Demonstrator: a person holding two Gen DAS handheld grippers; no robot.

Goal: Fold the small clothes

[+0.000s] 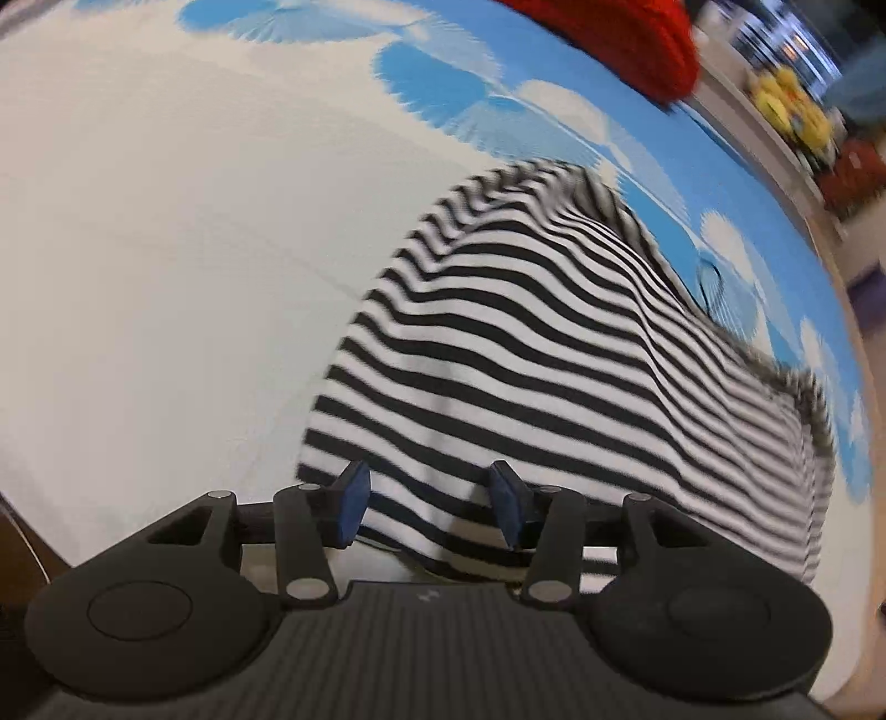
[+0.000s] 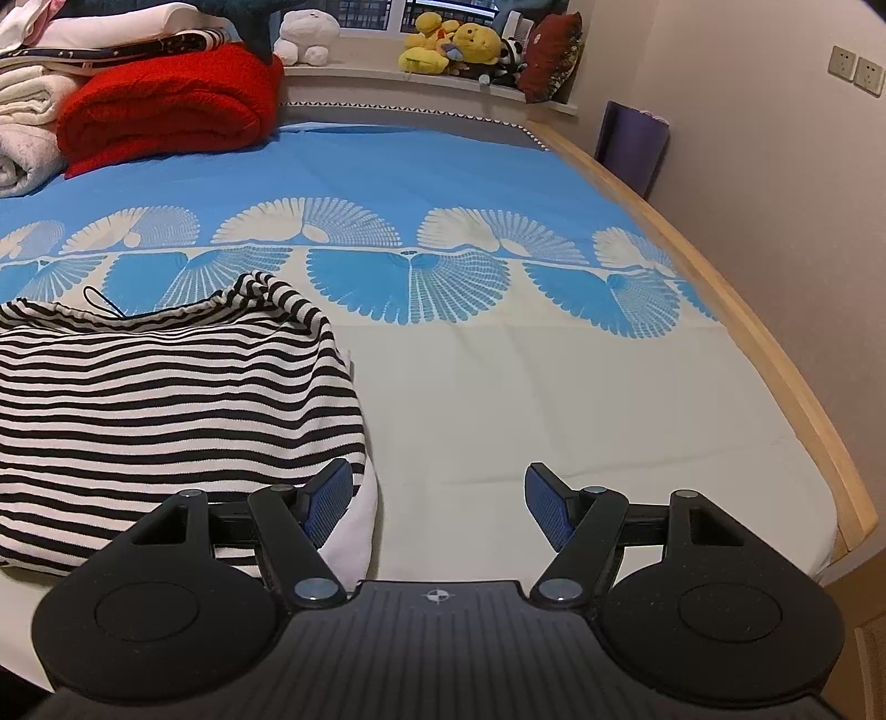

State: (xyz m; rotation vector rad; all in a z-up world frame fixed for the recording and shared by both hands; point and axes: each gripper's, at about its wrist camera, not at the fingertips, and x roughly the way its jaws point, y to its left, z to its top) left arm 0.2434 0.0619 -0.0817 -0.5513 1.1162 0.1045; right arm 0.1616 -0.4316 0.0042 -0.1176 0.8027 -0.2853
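Note:
A black-and-white striped garment (image 1: 531, 354) lies bunched on the bed, with a drawstring waistband (image 2: 138, 315) at its far edge. My left gripper (image 1: 429, 512) is open right over the garment's near edge, with cloth lying between the blue pads; it does not grip it. In the right wrist view the garment (image 2: 166, 399) fills the left side. My right gripper (image 2: 440, 507) is open and empty just right of the garment's near right corner; its left pad (image 2: 329, 501) sits over the white hem.
The bed sheet (image 2: 498, 387) is cream near me and blue with fan patterns farther off. A red folded blanket (image 2: 166, 105) and white bedding are stacked at the far left. Plush toys (image 2: 454, 47) sit on the window ledge. The bed's wooden edge (image 2: 775, 376) runs along the right.

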